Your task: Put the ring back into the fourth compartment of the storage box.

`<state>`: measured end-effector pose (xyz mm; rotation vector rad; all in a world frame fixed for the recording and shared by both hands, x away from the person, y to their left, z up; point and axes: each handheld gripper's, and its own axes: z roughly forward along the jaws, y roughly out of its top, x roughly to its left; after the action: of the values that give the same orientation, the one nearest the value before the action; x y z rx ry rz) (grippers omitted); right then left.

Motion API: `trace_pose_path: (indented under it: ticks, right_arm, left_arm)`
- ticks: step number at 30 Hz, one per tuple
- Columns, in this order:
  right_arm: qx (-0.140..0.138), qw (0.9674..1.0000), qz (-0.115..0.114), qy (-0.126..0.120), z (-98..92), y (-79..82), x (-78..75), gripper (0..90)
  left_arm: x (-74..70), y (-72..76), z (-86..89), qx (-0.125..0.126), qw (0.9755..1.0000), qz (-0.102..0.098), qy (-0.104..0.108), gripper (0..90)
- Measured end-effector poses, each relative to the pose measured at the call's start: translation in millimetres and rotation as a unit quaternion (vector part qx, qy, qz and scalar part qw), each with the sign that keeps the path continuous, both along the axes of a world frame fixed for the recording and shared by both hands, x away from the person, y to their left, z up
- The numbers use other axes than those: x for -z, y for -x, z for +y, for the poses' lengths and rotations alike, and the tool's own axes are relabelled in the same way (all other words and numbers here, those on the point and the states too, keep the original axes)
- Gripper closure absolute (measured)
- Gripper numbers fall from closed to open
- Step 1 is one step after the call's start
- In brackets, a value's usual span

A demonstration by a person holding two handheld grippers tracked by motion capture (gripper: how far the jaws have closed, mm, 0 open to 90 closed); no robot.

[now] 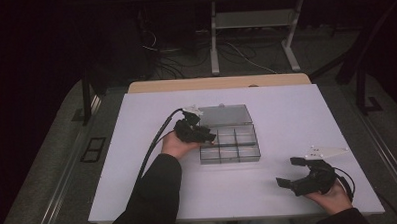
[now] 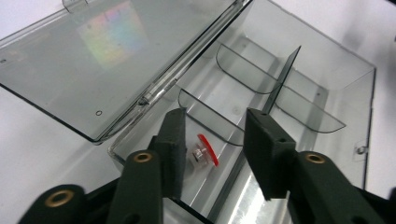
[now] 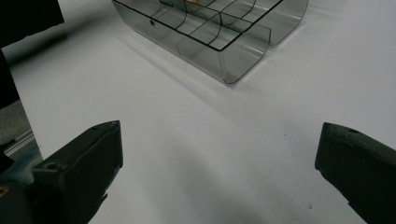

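- The white table (image 1: 286, 114) carries the work; near its middle, a little toward the left edge, sits a clear compartment box (image 1: 230, 143) with its lid (image 1: 225, 114) swung open and lying flat toward the far edge.
- The left gripper (image 1: 207, 136) hangs over the box's near-left corner compartment. In the left gripper view its jaws stand parted, with nothing pressed between the pads.
- The right gripper (image 1: 288, 171) rests near the table's near-right corner, well apart from the box, jaws spread wide and empty over bare tabletop.
- A small red-headed pin (image 2: 205, 151) lies on the floor of that corner compartment, between the left gripper's pads but free of them, tipped on its side.
- Judged from this, the step in hand is dropping the pin into its compartment, and the release looks done.
- The next move calls for lifting the left gripper straight up, clear of the dividers (image 2: 243, 70), without nudging the box or catching the pin.
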<state>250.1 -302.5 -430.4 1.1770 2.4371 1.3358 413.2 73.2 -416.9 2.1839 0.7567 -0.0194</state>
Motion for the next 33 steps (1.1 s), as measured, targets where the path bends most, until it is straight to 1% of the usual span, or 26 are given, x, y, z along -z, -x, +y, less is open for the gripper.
trace_pose_path:
  ticks: [6,8,9,10,13,14,16,17,20,21,22,24,25,27,29,33]
  right_arm:
    - [0.0,1.0,0.001,0.0,0.5,0.0,0.2,0.4]
    - [0.0,1.0,0.001,0.0,0.7,-0.1,0.2,0.3]
    - [0.0,1.0,0.002,0.0,0.8,0.0,0.2,0.3]
    - [0.0,1.0,0.001,0.0,0.9,0.0,0.3,0.3]
    - [0.0,1.0,0.002,0.0,0.8,-0.1,0.2,0.3]
    - [0.001,1.0,0.002,0.0,0.8,-0.1,0.2,0.4]
    - [0.001,1.0,0.001,0.0,0.7,-0.3,0.3,0.4]
    - [0.001,1.0,0.0,0.0,0.6,-0.5,0.3,0.3]
    - [0.002,1.0,0.0,0.0,0.6,-0.5,0.3,0.3]
    - [0.002,1.0,-0.001,0.0,0.6,-0.6,0.3,0.4]
    - [0.003,1.0,-0.001,0.0,0.6,-0.6,0.3,0.3]
    - [0.003,1.0,-0.001,0.0,0.8,-0.5,0.2,0.4]
    - [0.003,1.0,-0.001,0.0,0.9,-0.4,0.2,0.4]
    - [0.003,1.0,-0.001,0.0,1.0,-0.4,0.2,0.4]
    - [0.003,1.0,-0.002,0.0,1.1,-0.3,0.2,0.4]
    - [0.003,1.0,-0.003,0.001,1.1,-0.1,0.2,0.3]
  left_arm:
    - [-6.4,4.7,6.6,-0.013,0.9998,-0.014,0.005,45.2]
    - [-9.0,6.3,8.3,-0.012,0.9998,-0.015,0.0,40.5]
    - [-10.4,7.5,9.0,-0.012,0.9997,-0.019,-0.003,38.2]
    - [-12.0,8.7,9.6,-0.014,0.9997,-0.018,-0.002,36.6]
    - [-17.4,11.6,12.5,-0.013,0.9997,-0.019,0.005,32.4]
    - [-19.0,13.2,13.4,-0.015,0.9997,-0.019,0.011,31.0]
    - [-21.9,15.7,15.6,-0.019,0.9994,-0.024,0.013,26.9]
    - [-23.1,17.0,16.7,-0.021,0.9993,-0.028,0.013,23.6]
    - [-25.9,22.2,19.6,-0.026,0.9989,-0.038,0.002,13.3]
    - [-26.5,23.6,21.3,-0.026,0.9989,-0.04,0.002,11.7]
    - [-27.0,24.8,23.1,-0.026,0.9989,-0.038,0.005,8.9]
    - [-28.1,26.2,25.6,-0.027,0.9992,-0.029,0.005,1.3]
    - [-28.7,27.6,27.4,-0.028,0.9992,-0.028,0.003,0.0]
    - [-29.6,32.0,30.7,-0.033,0.9989,-0.034,0.007,0.0]
    - [-30.7,36.3,34.3,-0.036,0.9986,-0.036,0.012,0.0]
    - [-33.4,44.8,41.1,-0.036,0.9984,-0.041,0.014,0.0]
